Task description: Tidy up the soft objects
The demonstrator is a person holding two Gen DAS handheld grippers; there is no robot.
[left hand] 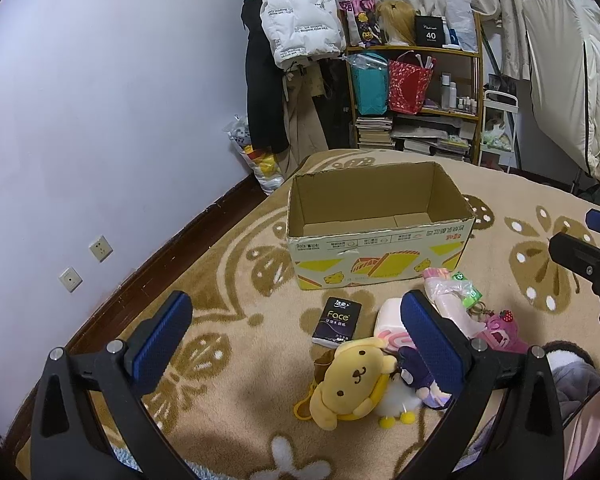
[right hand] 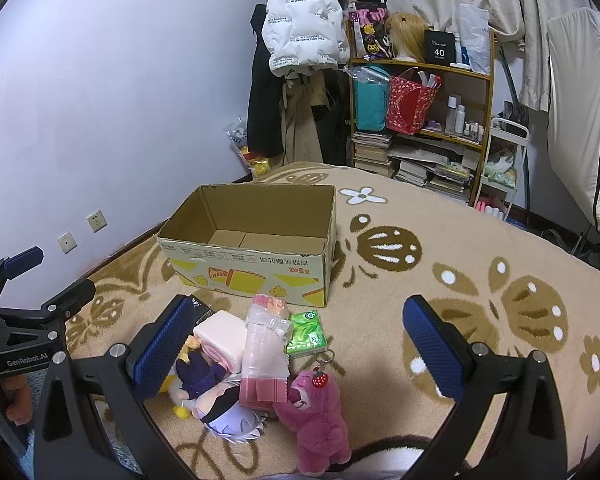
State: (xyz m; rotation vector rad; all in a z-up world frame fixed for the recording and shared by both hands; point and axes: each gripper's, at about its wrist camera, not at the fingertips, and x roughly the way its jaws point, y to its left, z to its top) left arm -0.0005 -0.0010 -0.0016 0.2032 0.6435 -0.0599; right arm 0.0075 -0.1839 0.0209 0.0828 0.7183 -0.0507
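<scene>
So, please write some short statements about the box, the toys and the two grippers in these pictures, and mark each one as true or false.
1. The cardboard box is open at the top and shows no toys inside. True.
2. The left gripper is shut on the yellow dog plush. False: its jaws stand wide apart and the plush lies on the rug.
3. The pink bear plush carries a strawberry charm. True.
4. The green tissue pack lies inside the box. False: it lies on the rug in front of the box.
5. The right gripper is open and holds nothing. True.
</scene>
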